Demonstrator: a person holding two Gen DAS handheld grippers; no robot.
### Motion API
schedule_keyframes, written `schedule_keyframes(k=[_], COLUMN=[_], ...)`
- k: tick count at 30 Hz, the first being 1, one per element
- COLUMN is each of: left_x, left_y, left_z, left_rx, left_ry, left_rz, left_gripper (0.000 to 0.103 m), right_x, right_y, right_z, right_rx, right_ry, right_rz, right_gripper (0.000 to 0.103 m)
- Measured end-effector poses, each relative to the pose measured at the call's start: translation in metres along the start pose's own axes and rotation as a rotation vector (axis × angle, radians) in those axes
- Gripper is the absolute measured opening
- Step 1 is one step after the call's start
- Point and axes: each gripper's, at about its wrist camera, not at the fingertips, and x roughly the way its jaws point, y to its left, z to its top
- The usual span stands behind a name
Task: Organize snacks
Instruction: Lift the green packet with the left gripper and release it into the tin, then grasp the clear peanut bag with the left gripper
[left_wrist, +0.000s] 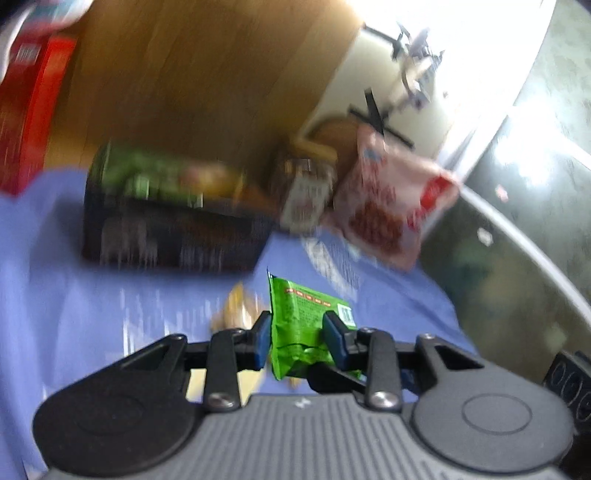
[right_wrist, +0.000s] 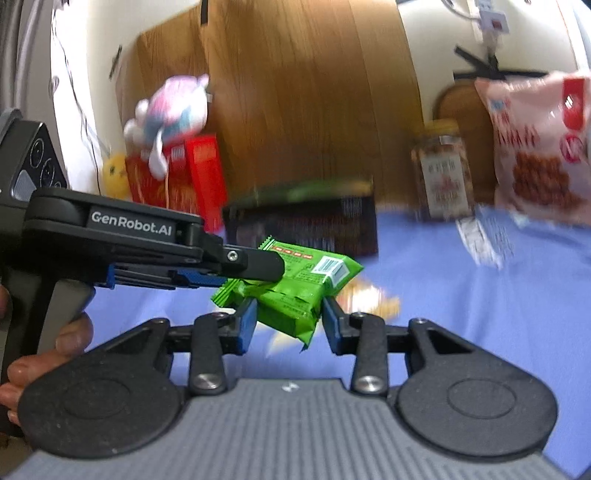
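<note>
My left gripper (left_wrist: 297, 334) is clamped on the green snack packet (left_wrist: 303, 321). My right gripper (right_wrist: 290, 319) brackets its other end; I cannot tell whether it grips. The packet's long axis runs between them.

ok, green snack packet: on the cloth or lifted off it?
Lifted. The green packet hangs above the blue cloth, clamped by the left gripper and the right gripper.

Blue cloth (right_wrist: 480, 306) covering desk, running to rounded edge at right. Wood-grain panel (right_wrist: 306, 110) standing behind, blurring with camera motion. Cream wall (right_wrist: 436, 66) showing beyond panel, black tape strips (left_wrist: 373, 110) sticking on it. Strong white light (left_wrist: 472, 55) blazing in at upper right, washing out detail. Dark glossy floor (left_wrist: 524, 206) lying below desk edge, catching reflections.
</note>
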Motion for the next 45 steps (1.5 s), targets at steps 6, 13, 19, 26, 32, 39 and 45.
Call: schedule_keyframes(k=[6, 13, 19, 26, 32, 39, 45], left_x=[0.040, 0.026, 0.036, 0.094, 0.091, 0.067, 0.042], left_y=[0.019, 0.055, 0.038, 0.031, 0.017, 0.025, 0.041], left_z=[0.081, 0.077, 0.025, -0.012, -0.023, -0.040, -0.045], left_rx=[-0.004, -0.071, -0.032, -0.042, -0.060, -0.175, -0.233], left_ry=[-0.119, -0.161, -0.005, 0.163, 0.187, 0.155, 0.113], left_rz=[0.087, 0.172, 0.086, 0.093, 0.063, 0.054, 0.084], left_gripper=[0.041, 0.041, 0.044, 0.045, 0.024, 0.021, 0.020], right_x=[0.078, 0.078, 0.059, 0.062, 0.034, 0.012, 0.027], right_y=[-0.025, -0.059, -0.071, -0.032, -0.054, -0.044, -0.018], right_z=[0.073, 0.063, 0.002, -0.022, -0.025, -0.038, -0.041], right_rx=[0.029, 0.059, 0.104, -0.181, -0.033, -0.032, -0.105], right_ry=[-0.061, -0.041, 0.195, 0.246, 0.218, 0.201, 0.202], right_rz=[0.036, 0.010, 0.046, -0.037, -0.051, -0.074, -0.022], right_gripper=[0.047, 0.064, 0.066, 0.064, 0.063, 0.068, 0.051])
